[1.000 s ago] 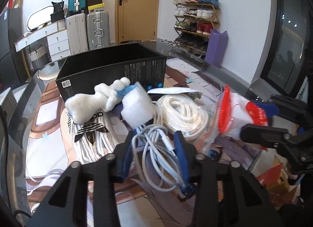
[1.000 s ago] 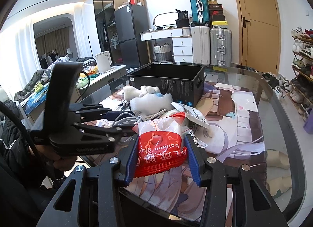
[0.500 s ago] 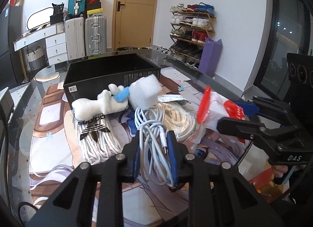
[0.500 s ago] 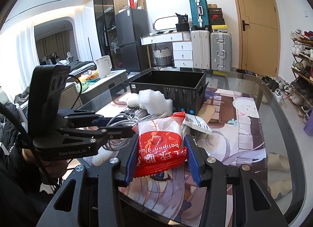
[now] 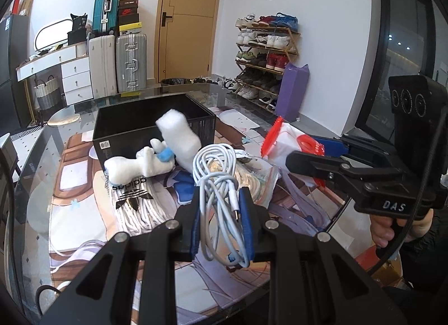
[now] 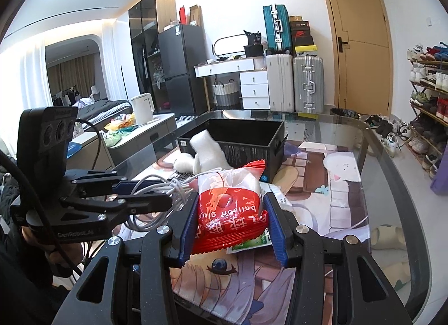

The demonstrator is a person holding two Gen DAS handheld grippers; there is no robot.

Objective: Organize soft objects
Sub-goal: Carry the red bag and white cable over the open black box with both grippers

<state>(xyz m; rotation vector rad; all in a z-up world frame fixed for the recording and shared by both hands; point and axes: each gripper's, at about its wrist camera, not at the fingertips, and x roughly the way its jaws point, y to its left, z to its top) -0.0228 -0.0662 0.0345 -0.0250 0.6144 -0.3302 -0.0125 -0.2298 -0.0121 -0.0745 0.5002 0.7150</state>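
Observation:
My left gripper (image 5: pixel 222 213) is shut on a coiled white USB cable (image 5: pixel 217 176) and holds it above the table mat. My right gripper (image 6: pixel 232 213) is shut on a red and white balloon glue packet (image 6: pixel 231 204), also lifted; it shows at the right of the left wrist view (image 5: pixel 288 143). An open black box (image 5: pixel 151 123) stands behind. A white plush toy (image 5: pixel 137 164) and a white foam piece (image 5: pixel 179 136) lie against the box's front. A bagged rope coil (image 5: pixel 252 176) and white laces under an adidas label (image 5: pixel 134 199) lie on the mat.
The glass table carries a printed anime mat (image 6: pixel 330 190). The table's rounded edge (image 6: pixel 403 185) runs at the right. Suitcases (image 5: pixel 117 64), a door and a shoe rack (image 5: pixel 266 53) stand beyond. A green-labelled packet (image 6: pixel 252 243) lies under the red one.
My left gripper closed on the white cable and lifted it off the pile. The foam piece shifted up against the box. My right gripper kept its grip on the packet and rose slightly.

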